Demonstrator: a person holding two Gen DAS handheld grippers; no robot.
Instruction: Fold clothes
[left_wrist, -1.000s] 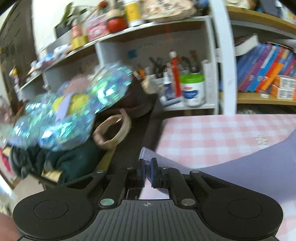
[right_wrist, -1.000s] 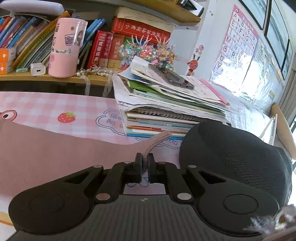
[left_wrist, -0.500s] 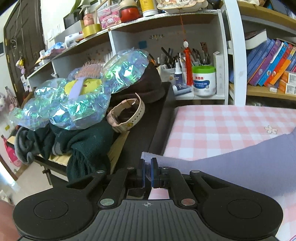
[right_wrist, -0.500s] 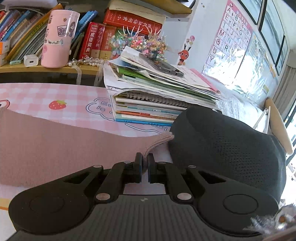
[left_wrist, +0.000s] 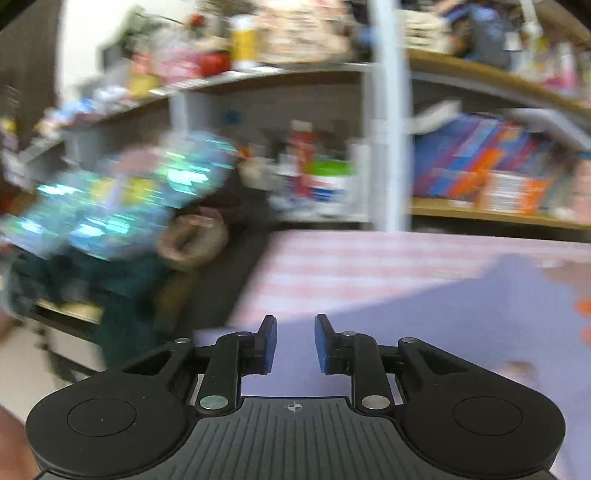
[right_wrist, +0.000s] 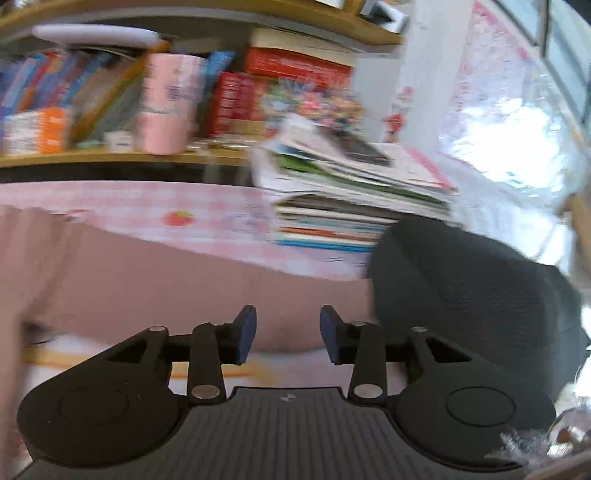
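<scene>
A pink checked tablecloth (right_wrist: 122, 201) with a strawberry print (right_wrist: 178, 218) fills mid-frame, a stack of books and papers (right_wrist: 354, 199) sits right of centre beside a black mesh cushion (right_wrist: 469, 288), a pink cup (right_wrist: 168, 103) stands upper left, and blurred iridescent wrapping (left_wrist: 122, 203) lies at left.

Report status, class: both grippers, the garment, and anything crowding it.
Left gripper and right gripper open, jaws just opened, nothing pinched. Garment released, lying on checked cloth. Black cushion and book stack crowd its right end.

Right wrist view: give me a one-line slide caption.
Right gripper, jaws just opened, above the pink garment lying on the checked tablecloth.
</scene>
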